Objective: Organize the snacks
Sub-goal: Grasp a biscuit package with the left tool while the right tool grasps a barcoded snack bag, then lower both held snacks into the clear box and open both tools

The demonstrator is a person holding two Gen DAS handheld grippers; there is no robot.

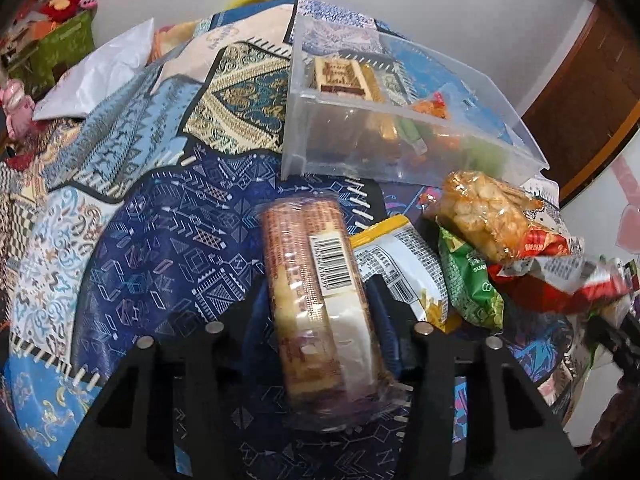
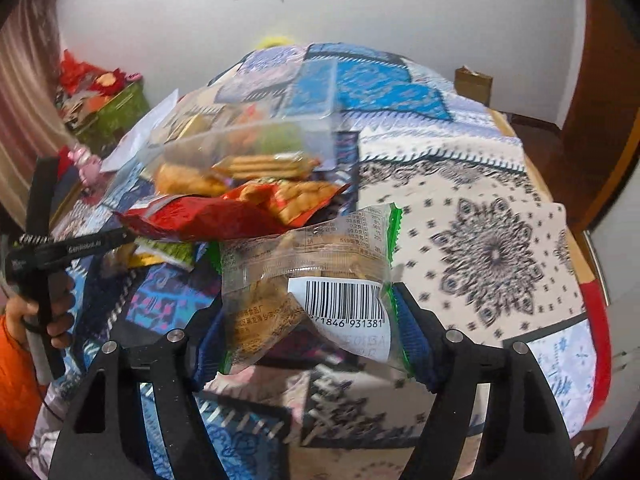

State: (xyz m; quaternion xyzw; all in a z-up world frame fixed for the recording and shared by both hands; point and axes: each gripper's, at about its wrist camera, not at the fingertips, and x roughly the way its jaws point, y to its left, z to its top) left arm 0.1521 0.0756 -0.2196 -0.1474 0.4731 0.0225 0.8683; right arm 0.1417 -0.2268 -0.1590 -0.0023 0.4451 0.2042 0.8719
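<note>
My left gripper [image 1: 320, 320] is shut on a long clear-wrapped biscuit pack [image 1: 316, 300] with a barcode, held above the patterned cloth. A clear plastic bin [image 1: 400, 132] lies ahead of it and holds a similar biscuit pack [image 1: 344, 76] and other snacks. A pile of snack packets [image 1: 492, 248] lies right of the held pack. My right gripper [image 2: 308, 316] is shut on a clear green-edged snack packet [image 2: 308, 276] with a barcode label. Beyond it are red and orange packets [image 2: 224, 208] and the bin [image 2: 248, 140]. The left gripper's body [image 2: 52, 248] shows at the left.
A patchwork cloth [image 1: 160, 240] covers the table. A white bag [image 1: 104, 68] and a green box [image 1: 56, 44] sit at the far left. A brown paper bag [image 2: 474, 82] stands at the far right edge. A wooden door [image 1: 588, 92] is at the right.
</note>
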